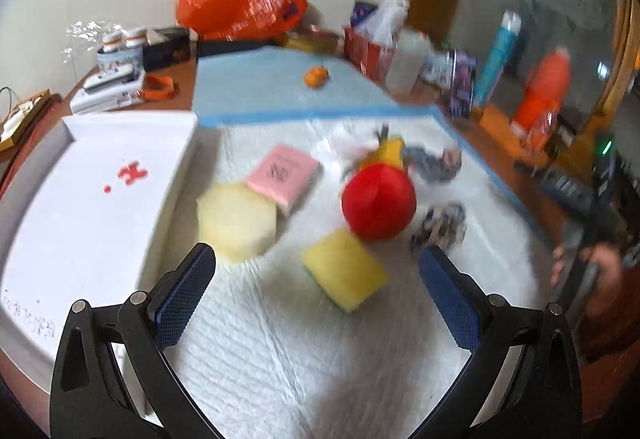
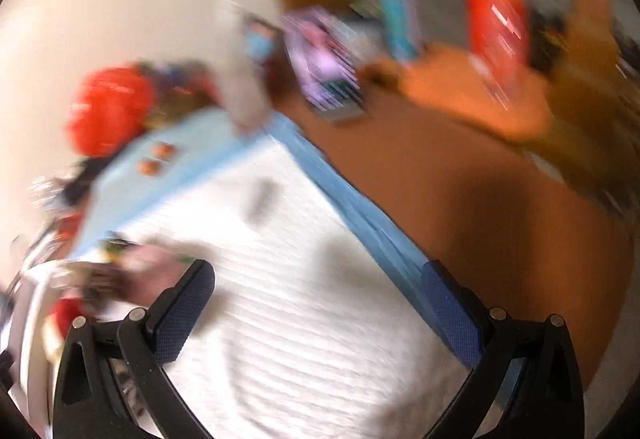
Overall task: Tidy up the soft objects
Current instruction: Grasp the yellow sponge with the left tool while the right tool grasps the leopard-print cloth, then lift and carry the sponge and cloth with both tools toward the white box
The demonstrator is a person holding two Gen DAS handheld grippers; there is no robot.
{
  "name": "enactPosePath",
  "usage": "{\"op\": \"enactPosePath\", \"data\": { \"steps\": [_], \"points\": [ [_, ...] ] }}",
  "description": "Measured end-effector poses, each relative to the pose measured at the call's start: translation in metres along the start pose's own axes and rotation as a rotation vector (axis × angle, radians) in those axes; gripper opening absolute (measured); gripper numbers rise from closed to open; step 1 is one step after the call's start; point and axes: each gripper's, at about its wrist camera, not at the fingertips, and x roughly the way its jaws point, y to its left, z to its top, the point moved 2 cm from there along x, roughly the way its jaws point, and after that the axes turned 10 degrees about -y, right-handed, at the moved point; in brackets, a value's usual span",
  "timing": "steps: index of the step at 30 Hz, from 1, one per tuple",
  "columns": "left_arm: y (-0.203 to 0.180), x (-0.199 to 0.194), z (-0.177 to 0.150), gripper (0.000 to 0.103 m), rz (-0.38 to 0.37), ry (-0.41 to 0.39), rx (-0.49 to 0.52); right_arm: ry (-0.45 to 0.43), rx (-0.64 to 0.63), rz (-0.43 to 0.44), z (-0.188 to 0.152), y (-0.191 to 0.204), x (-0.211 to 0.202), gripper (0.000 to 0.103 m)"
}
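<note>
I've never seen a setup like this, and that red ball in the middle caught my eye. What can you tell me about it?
The round red ball looks soft and fabric-covered, with a seam running down its front. It rests on the white quilted pad, untouched by either set of fingers. A yellow rectangular sponge lies just in front of it, seemingly touching. A yellow toy lies right behind, and a dark patterned bundle sits to its right. The view is slightly blurred.

Both tongs (image 1: 318, 263) (image 2: 320, 279) have black frames, silver rivets and blue knurled pads (image 1: 182, 297).
</note>
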Motion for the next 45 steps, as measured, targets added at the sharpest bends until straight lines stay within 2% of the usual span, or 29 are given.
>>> {"op": "enactPosePath", "data": {
  "steps": [2,6,9,11,12,14,16,17,18,19,23,26,30,38,42,45],
  "points": [
    [-0.010,0.020,-0.005,0.103,0.023,0.041,0.037,0.010,-0.052,0.122,0.005,0.017,-0.007,0.103],
    [-0.027,0.040,-0.009,0.103,0.002,0.067,0.068,0.166,-0.147,0.391,-0.009,0.060,-0.013,0.103],
    [-0.032,0.052,-0.012,0.094,0.006,0.094,0.086,0.261,-0.245,0.513,-0.031,0.092,-0.016,0.103],
    [-0.031,0.065,-0.013,0.090,0.024,0.135,0.081,0.284,-0.322,0.527,-0.044,0.111,-0.012,0.100],
    [-0.029,0.071,-0.015,0.084,0.026,0.158,0.070,0.294,-0.355,0.521,-0.049,0.120,-0.008,0.098],
    [-0.025,0.080,-0.018,0.079,0.036,0.189,0.052,0.322,-0.386,0.518,-0.058,0.133,0.001,0.086],
    [-0.019,0.087,-0.022,0.062,0.039,0.213,0.022,0.368,-0.365,0.530,-0.065,0.142,0.016,0.077],
    [-0.018,0.086,-0.021,0.061,0.031,0.194,0.008,0.390,-0.352,0.539,-0.068,0.144,0.019,0.071],
    [-0.016,0.085,-0.021,0.053,0.023,0.192,-0.005,0.409,-0.353,0.543,-0.072,0.149,0.025,0.066],
    [-0.014,0.084,-0.022,0.050,0.016,0.193,-0.012,0.417,-0.366,0.549,-0.076,0.154,0.029,0.056],
    [-0.007,0.067,-0.020,0.046,0.015,0.148,-0.028,0.387,-0.399,0.561,-0.076,0.151,0.013,0.034],
    [-0.005,0.044,-0.008,0.046,0.032,0.077,-0.018,0.354,-0.372,0.587,-0.063,0.142,0.000,0.033],
    [0.000,0.011,0.024,0.046,0.052,-0.039,-0.021,0.239,-0.344,0.628,-0.028,0.146,-0.027,0.033],
    [0.003,-0.080,0.131,0.046,0.095,-0.327,-0.024,-0.031,-0.263,0.738,0.080,0.196,-0.084,0.033],
    [0.010,-0.118,0.143,0.046,0.139,-0.422,-0.051,-0.091,-0.119,0.782,0.111,0.205,-0.103,0.034],
    [0.019,-0.124,0.134,0.046,0.187,-0.418,-0.061,-0.111,-0.081,0.795,0.106,0.211,-0.110,0.034]
  ]
}}
